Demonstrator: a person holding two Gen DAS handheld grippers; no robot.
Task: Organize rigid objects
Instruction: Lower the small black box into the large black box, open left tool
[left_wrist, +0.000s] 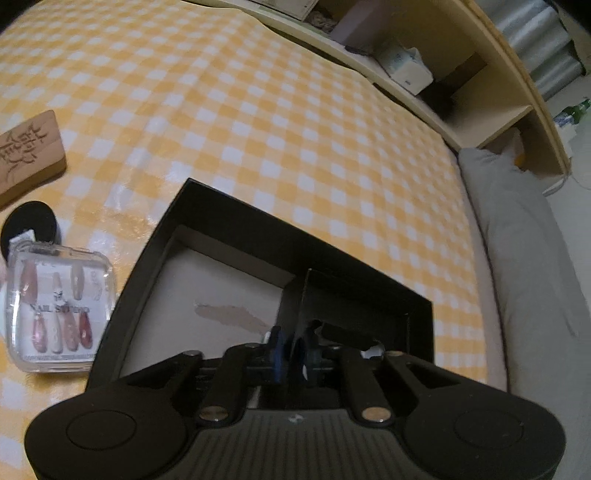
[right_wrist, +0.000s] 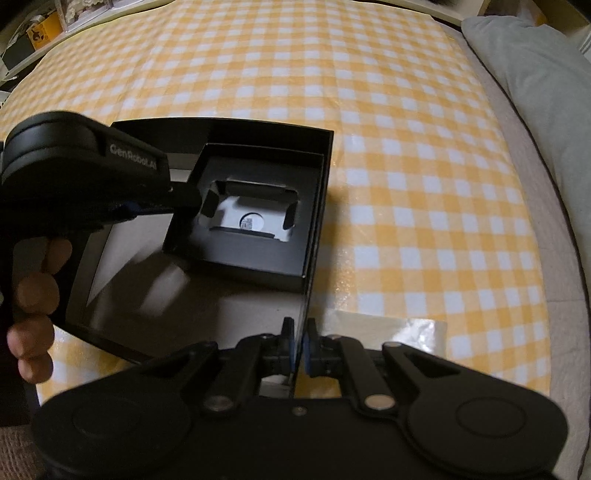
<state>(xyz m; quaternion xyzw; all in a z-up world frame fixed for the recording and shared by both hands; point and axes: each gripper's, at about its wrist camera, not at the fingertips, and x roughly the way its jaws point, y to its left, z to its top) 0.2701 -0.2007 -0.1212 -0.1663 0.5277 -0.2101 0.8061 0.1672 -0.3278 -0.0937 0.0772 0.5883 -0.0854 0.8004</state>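
The right tool (right_wrist: 298, 347) was pinched tight on the right wall of the big black box (right_wrist: 317, 206), while the left tool (left_wrist: 291, 349) was clamped on the left wall of the smaller black insert tray (right_wrist: 255, 221) sitting in the box's far right corner. The box rested on the yellow checked tabletop (left_wrist: 258, 129), with a clear nail-tip case (left_wrist: 55, 310), a black round lid (left_wrist: 31, 225) and a carved wooden block (left_wrist: 29, 155) just to its left.

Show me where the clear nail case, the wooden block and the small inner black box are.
clear nail case (left_wrist: 59, 310), left wrist view, lid centre.
wooden block (left_wrist: 27, 155), left wrist view, carved top face.
small inner black box (right_wrist: 255, 254), right wrist view, near flat face.
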